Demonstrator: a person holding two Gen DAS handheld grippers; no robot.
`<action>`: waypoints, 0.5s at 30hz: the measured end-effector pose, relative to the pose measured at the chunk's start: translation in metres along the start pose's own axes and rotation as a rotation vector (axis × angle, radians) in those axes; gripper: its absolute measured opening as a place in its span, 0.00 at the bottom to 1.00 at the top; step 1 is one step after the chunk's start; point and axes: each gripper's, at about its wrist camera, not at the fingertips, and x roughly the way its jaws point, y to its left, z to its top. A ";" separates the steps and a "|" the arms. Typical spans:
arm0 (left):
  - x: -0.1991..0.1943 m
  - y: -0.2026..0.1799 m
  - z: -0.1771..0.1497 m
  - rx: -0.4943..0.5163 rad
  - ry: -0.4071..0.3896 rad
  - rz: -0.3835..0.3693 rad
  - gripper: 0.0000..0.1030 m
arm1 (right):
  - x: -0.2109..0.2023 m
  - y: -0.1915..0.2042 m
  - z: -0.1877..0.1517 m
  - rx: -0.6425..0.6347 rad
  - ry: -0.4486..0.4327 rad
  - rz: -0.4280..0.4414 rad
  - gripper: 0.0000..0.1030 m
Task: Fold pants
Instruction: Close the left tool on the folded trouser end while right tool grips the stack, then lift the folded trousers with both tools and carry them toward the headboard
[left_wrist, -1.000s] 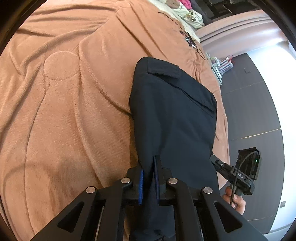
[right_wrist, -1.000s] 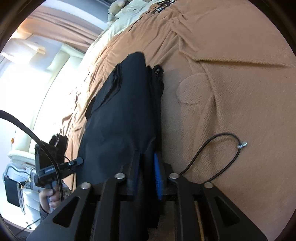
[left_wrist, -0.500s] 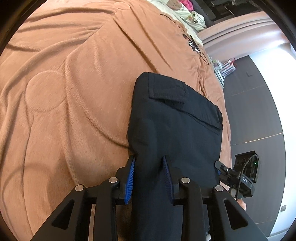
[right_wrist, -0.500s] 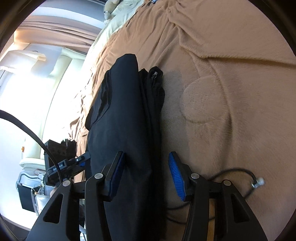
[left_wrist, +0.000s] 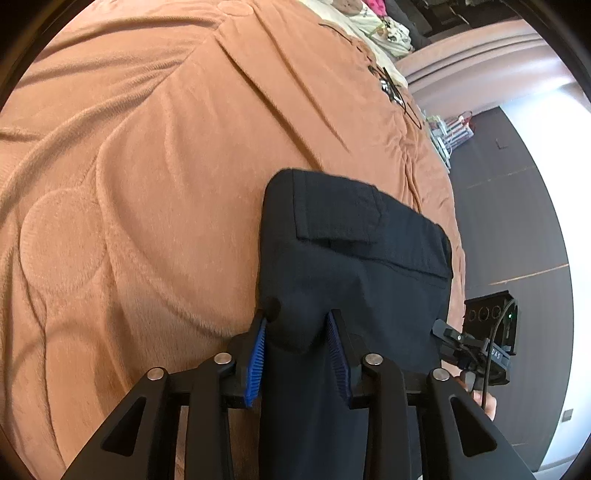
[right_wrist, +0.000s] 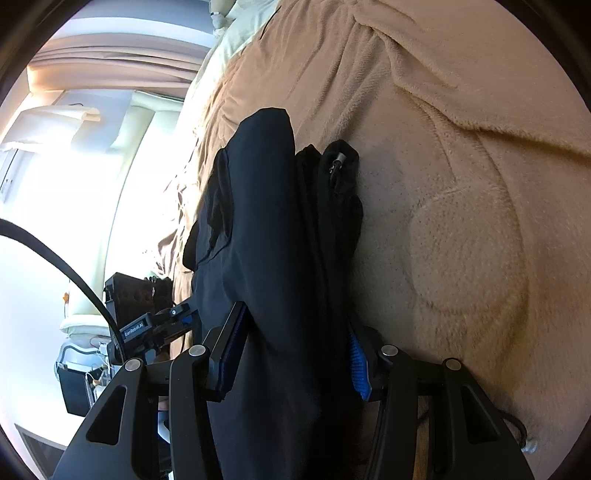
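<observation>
Your left gripper (left_wrist: 297, 332) has just been opening; its blue pads (left_wrist: 255, 363) stand apart on either side of a bunched ridge of the dark pants (left_wrist: 354, 266), the left pad touching the cloth, the right one beside it; your right gripper (right_wrist: 291, 343) has likewise been opening, jaws spread wide with the folded stack between them, the cloth no longer pinched; the pants lie folded lengthwise on the brown blanket (left_wrist: 147, 166), near its edge; a zipper pull (right_wrist: 337, 162) shows at the far end of the lower layers.
</observation>
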 end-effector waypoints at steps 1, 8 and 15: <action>-0.002 0.002 0.000 -0.006 -0.004 -0.003 0.36 | 0.001 0.000 0.000 0.002 -0.002 0.006 0.46; -0.001 0.006 0.010 0.002 -0.020 -0.034 0.37 | 0.005 -0.002 0.002 -0.004 -0.021 0.021 0.40; -0.001 -0.007 0.022 0.049 -0.049 -0.022 0.24 | -0.006 0.013 -0.011 -0.086 -0.083 0.011 0.25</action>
